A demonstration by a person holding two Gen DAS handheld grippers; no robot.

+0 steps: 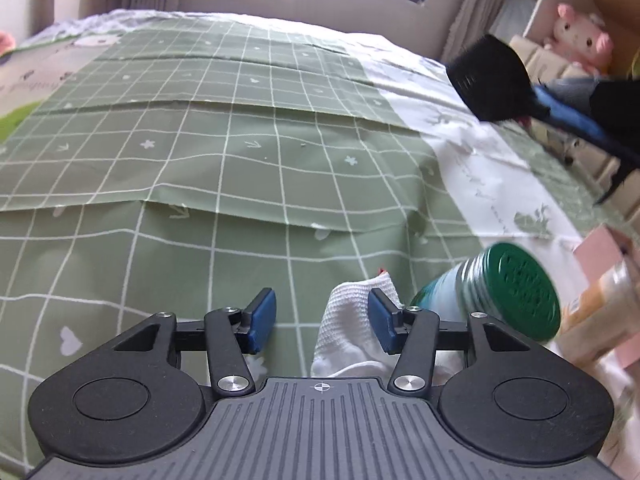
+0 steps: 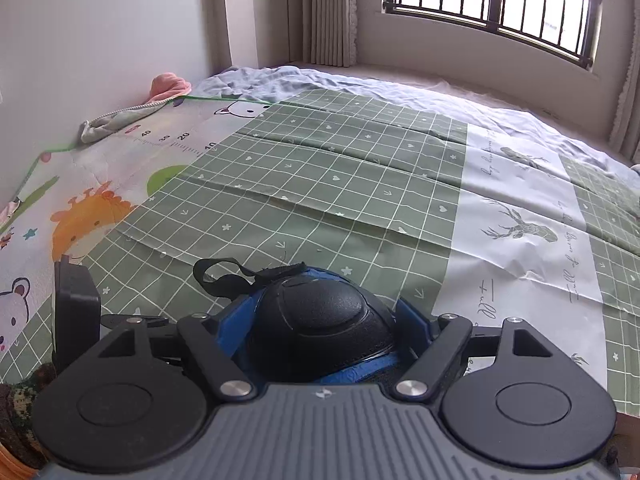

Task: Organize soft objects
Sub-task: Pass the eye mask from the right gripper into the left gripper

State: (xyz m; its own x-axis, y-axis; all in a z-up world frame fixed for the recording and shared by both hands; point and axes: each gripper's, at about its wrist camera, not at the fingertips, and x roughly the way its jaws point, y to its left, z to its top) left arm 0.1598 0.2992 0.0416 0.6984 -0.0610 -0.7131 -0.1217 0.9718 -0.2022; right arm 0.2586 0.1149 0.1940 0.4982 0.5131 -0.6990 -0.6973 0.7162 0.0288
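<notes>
My left gripper [image 1: 322, 316] is open, low over the green checked sheet [image 1: 224, 160]. A white knitted cloth [image 1: 352, 332] lies between its pads, against the right fingertip [image 1: 382, 318]. My right gripper [image 2: 320, 320] is shut on a black and blue knee pad [image 2: 316, 324] with a black strap [image 2: 224, 276], held above the bed. In the left wrist view the right gripper with the pad [image 1: 496, 80] shows blurred at the upper right.
A green-capped bottle [image 1: 508, 292] lies right of the left gripper, with an orange bottle [image 1: 596, 312] and pink box [image 1: 604, 248] beyond. A pink plush [image 1: 580, 38] sits on a shelf. A pink cloth [image 2: 168, 84] and grey cloth [image 2: 116, 120] lie by the wall.
</notes>
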